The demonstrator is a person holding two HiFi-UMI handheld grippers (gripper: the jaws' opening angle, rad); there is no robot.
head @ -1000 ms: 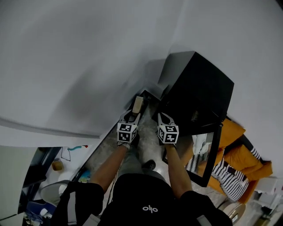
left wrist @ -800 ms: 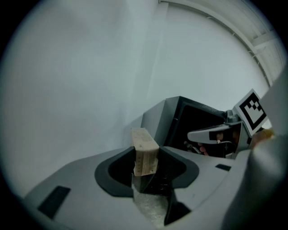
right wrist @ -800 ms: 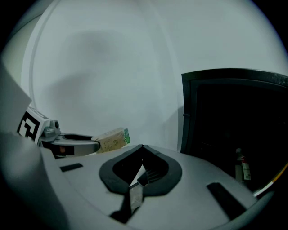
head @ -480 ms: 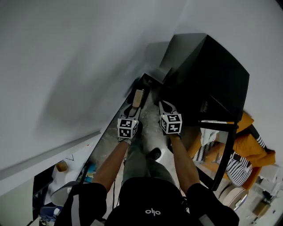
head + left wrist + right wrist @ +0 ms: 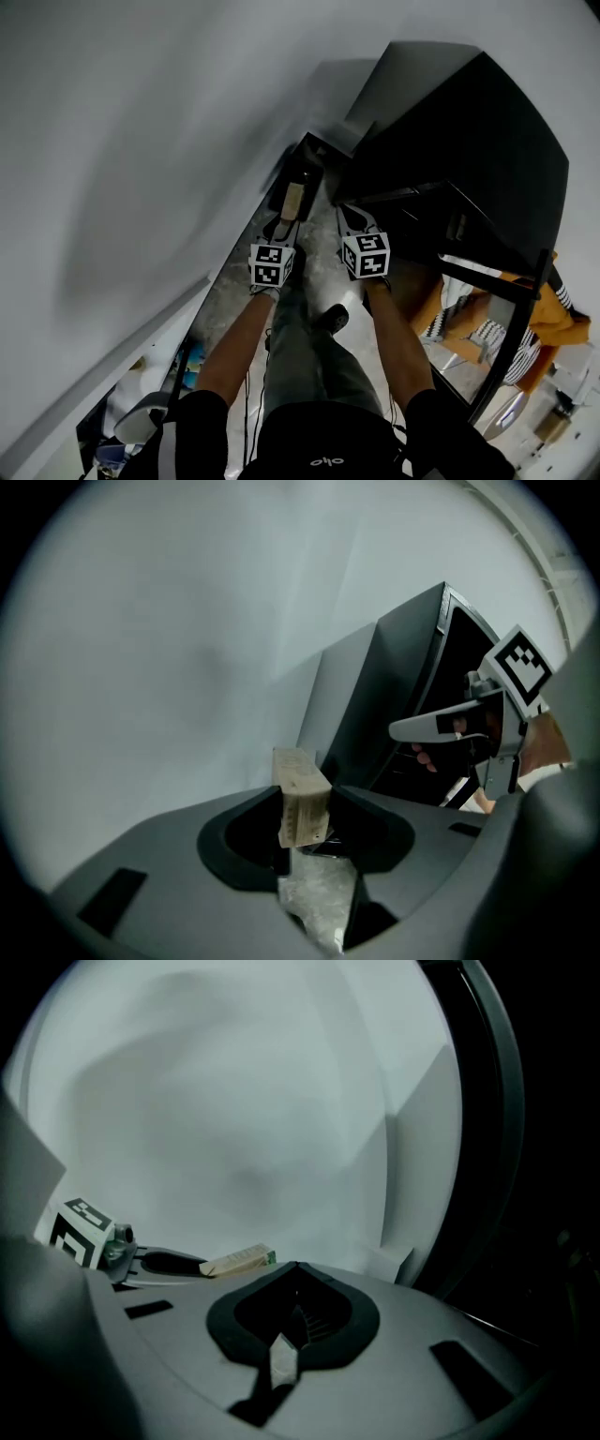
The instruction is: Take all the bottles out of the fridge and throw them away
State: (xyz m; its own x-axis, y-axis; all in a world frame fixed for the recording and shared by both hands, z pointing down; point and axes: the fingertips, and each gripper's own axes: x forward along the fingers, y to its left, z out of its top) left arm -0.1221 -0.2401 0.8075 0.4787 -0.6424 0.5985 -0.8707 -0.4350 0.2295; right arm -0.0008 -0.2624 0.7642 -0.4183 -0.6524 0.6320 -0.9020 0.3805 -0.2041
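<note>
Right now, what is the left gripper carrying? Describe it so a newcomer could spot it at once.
Find the black fridge at the head view's right; both grippers point forward just left of it. The left gripper is clamped on a small tan carton sticking out past its jaws. Its tan box shape stands out; the neighbouring right gripper is shut and empty.

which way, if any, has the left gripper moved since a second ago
Yes: the left gripper, holding a carton, has sunk; the fridge top now stands higher above it.
</note>
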